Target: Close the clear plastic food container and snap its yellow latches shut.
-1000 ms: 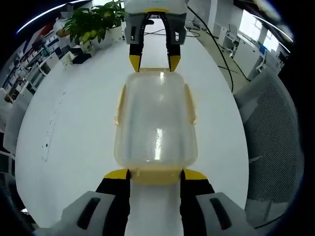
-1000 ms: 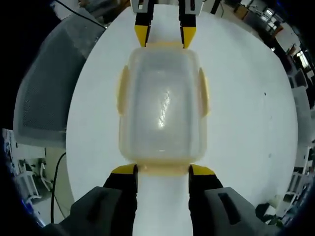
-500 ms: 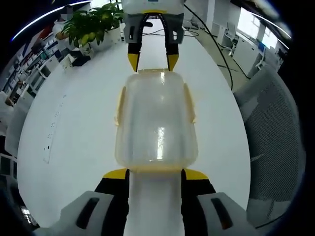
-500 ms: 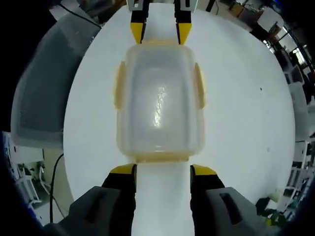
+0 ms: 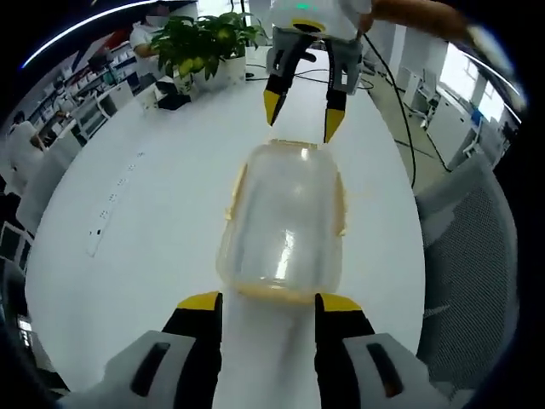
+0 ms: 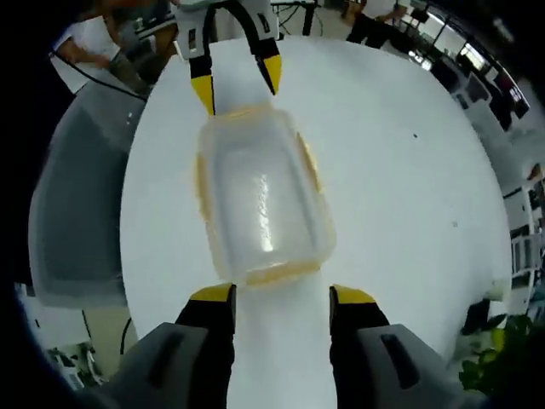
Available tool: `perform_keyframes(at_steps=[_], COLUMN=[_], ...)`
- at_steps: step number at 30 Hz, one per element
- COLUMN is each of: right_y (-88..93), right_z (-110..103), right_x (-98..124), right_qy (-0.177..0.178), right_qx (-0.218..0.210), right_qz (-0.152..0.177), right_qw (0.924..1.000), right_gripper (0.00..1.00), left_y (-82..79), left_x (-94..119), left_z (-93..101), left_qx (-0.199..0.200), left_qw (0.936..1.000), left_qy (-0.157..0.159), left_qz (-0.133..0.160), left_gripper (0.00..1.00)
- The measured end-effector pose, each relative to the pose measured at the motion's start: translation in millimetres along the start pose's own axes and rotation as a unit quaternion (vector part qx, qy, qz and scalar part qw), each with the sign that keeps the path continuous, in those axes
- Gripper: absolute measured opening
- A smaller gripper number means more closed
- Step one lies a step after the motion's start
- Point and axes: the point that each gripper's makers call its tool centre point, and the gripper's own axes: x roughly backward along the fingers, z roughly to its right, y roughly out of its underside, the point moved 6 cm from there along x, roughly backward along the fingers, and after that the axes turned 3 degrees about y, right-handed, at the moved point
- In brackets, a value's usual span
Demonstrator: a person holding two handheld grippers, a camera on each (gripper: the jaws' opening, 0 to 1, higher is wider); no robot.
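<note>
Both grippers are held with jaws spread, grasping nothing; the left gripper (image 5: 262,304) and right gripper (image 6: 281,296) are set at opposite ends of the container (image 5: 283,223), which is seen lying lidded on the white table (image 5: 145,221), just beyond each pair of yellow tips.

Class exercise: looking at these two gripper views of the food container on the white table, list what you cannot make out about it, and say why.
- Whether the yellow latches are snapped: both views, too small and glare-washed.
- Container contents: both views, cloudy lid with reflections.
- Near end latch: left gripper view, its edge sits low between the left gripper tips.
- Far end latch: right gripper view, by the left gripper, foreshortened.
</note>
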Motion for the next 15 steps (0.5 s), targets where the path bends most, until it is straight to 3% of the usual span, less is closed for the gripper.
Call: perform_keyframes(at_steps=[9,15], right_y=[-0.9,-1.0], right_z=[-4.0,-6.0], right_x=[4.4,2.9], right_qy=[0.016,0.027], right_qx=[-0.075,-0.125], right_qz=[0.033,0.057], right_qw=[0.9965,0.9901], right_gripper=[0.39,0.4], left_y=[1.7,5.6], left_x=[2.5,0.2], left_z=[5.6,7.4], left_qx=[0.06,0.123], left_qw=[0.9977,0.9903], left_qy=[-0.028,-0.051], left_qz=[0.018,0.038], left_gripper=[0.35,0.34])
